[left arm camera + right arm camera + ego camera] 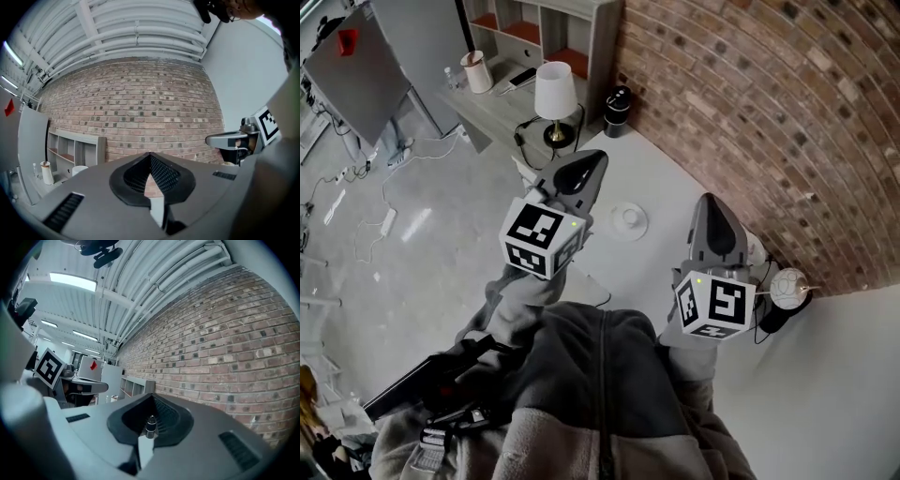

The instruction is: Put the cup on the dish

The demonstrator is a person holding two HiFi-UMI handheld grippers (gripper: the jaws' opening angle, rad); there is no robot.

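A small white cup (630,217) stands on a round white dish (615,230) on the white table (825,375), between the two grippers and a little beyond them. My left gripper (598,157) is raised left of the dish; its jaws meet at the tips (150,155) with nothing between them. My right gripper (709,199) is raised right of the dish, also shut (152,397) and empty. Both point at the brick wall, above the table. Neither gripper view shows the cup or the dish. The other gripper shows at the side of each gripper view.
A brick wall (769,112) runs along the table's far side. At the back stand a white lamp (555,94), a black cylinder (619,111), a white jug (475,71) and a grey shelf (553,33). A white ball on a dark stand (787,287) sits right of my right gripper.
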